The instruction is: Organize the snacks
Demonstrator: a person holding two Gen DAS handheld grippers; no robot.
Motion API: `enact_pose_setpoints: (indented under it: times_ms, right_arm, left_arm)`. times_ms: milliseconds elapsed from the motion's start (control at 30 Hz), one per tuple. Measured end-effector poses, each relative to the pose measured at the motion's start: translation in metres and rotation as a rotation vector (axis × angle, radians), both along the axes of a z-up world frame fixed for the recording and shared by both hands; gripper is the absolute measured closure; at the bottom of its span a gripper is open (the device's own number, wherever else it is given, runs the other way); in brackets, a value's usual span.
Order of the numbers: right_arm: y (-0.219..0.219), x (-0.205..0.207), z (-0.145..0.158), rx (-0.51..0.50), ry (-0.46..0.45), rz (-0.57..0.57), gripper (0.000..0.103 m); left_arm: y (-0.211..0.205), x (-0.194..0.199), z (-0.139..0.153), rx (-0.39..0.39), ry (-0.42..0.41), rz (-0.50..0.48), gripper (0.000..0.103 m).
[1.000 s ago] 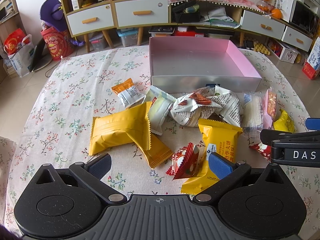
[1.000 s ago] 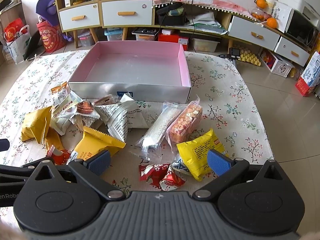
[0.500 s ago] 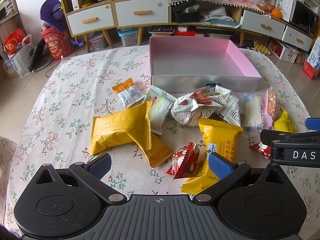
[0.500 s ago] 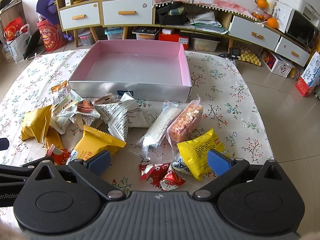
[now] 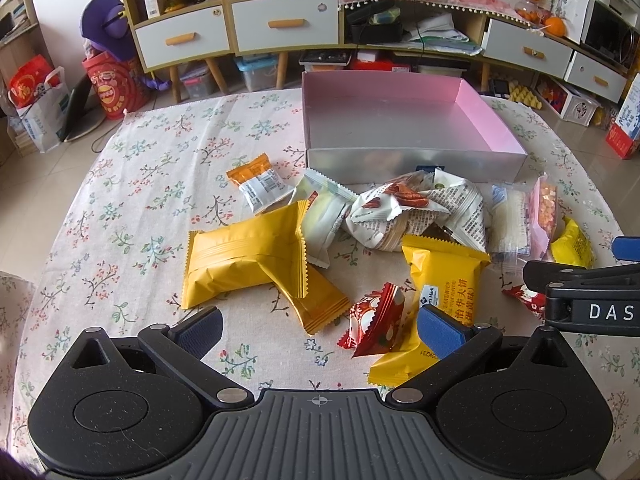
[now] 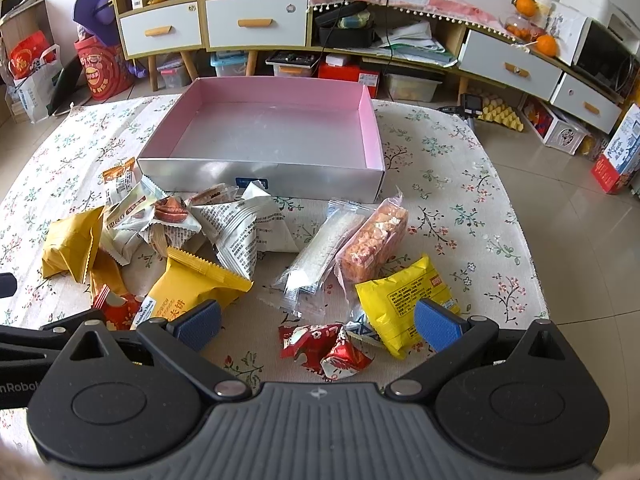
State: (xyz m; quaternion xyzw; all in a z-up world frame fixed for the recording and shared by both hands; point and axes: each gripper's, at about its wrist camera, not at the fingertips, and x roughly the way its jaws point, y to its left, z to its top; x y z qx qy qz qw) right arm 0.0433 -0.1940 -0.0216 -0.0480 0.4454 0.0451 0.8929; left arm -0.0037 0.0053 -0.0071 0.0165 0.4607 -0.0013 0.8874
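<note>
1. Two grippers hover over the floral tablecloth (image 5: 132,184), each with its jaws spread wide and holding nothing: the left gripper (image 5: 318,326) and the right gripper (image 6: 316,320).
2. Snack packets (image 5: 404,216) lie loose on the cloth in front of the pink box (image 6: 276,128).
3. A red candy wrapper (image 6: 324,350) sits between the right gripper's fingers, untouched.

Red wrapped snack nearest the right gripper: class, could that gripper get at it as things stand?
Probably yes. The red snack lies on the tablecloth just ahead of the open right gripper, nothing on top; only the yellow packet touches its right side.
</note>
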Motion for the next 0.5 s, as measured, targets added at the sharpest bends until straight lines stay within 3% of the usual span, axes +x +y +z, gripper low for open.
enact_pose_setpoints:
  times_ms: [500]
  right_arm:
    - [0.002,0.006,0.002,0.086,0.025,0.037,0.0]
  left_arm:
    - [0.036,0.012,-0.005,-0.039,0.029,-0.094,0.0]
